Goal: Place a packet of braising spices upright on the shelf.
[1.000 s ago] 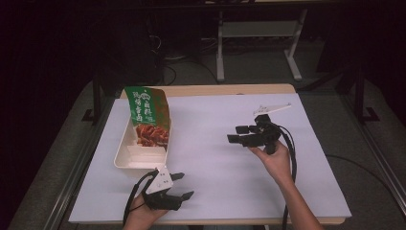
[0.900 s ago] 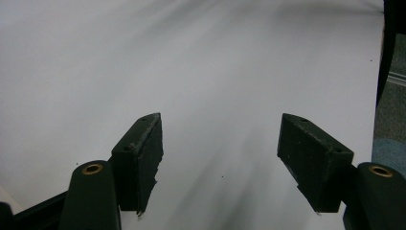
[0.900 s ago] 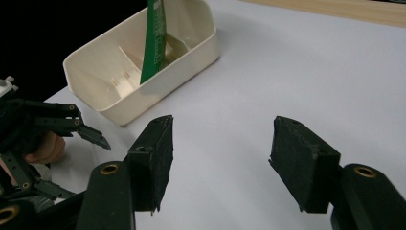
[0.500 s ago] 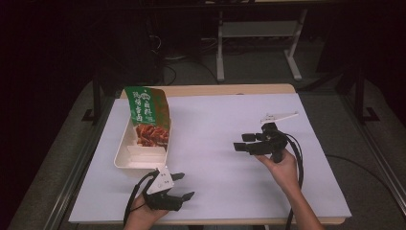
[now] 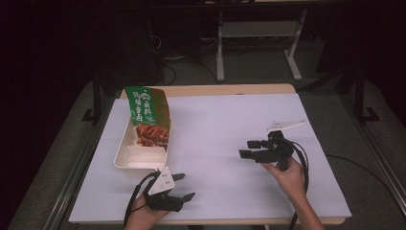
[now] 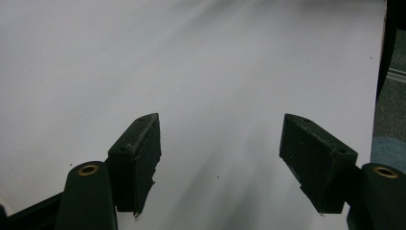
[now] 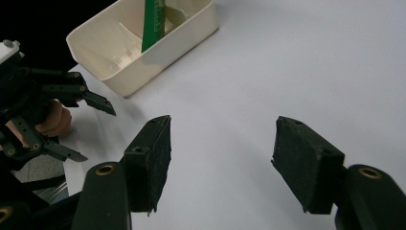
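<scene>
Currently both grippers hang empty over the white table point(image 5: 225, 120). The left gripper point(image 5: 184, 188) sits at the lower left of the high view, jaws spread, nothing between them; in its own view the jaws frame bare white surface. The right gripper point(image 5: 245, 148) sits right of centre in the high view, jaws likewise spread and empty, pointing toward the left of the frame.

The bag point(image 5: 147, 116), green with a food print, stands tilted in the tray point(image 5: 125, 160) at the left of the high view. In the right gripper view the tray point(image 7: 163, 48) lies at the upper left, well apart from the jaws, with the left gripper point(image 7: 98, 129) at the left edge.

Judged step: approach, before any grasp. The next move probably calls for bringing one gripper to the bag's upper edge with the jaws kept spread, then closing on it while the tray stays put.
</scene>
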Demonstrator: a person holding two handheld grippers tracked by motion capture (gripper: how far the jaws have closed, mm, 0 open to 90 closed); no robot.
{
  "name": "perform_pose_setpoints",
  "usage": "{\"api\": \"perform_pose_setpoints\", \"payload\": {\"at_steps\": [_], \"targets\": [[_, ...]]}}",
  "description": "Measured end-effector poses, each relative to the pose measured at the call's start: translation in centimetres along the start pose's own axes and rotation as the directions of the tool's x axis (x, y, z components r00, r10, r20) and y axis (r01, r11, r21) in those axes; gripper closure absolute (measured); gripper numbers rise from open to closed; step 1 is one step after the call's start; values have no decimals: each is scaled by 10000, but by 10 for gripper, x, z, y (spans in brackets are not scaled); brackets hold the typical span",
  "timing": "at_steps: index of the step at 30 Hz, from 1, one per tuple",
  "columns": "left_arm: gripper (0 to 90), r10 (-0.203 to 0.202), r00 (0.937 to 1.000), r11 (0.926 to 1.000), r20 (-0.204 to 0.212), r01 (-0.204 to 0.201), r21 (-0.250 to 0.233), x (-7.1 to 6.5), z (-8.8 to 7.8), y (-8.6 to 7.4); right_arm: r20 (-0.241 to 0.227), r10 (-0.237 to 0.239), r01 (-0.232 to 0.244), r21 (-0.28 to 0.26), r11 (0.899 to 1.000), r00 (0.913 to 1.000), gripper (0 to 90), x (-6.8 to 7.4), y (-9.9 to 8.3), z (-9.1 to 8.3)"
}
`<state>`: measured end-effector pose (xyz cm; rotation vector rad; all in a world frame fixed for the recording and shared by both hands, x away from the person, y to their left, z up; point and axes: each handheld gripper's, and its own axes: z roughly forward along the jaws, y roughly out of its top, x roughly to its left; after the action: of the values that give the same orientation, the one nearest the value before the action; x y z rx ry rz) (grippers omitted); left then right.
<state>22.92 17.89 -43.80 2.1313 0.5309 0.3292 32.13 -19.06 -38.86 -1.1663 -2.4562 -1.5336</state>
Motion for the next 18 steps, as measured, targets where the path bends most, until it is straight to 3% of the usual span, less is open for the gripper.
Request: {"api": "perform_pose_setpoints", "payload": {"at_steps": [18], "targets": [[295,-13,10000,10000,-28,14,59,1,0,0,42,435,-436,184,9989,9990,364,-8,-32,-10]]}}
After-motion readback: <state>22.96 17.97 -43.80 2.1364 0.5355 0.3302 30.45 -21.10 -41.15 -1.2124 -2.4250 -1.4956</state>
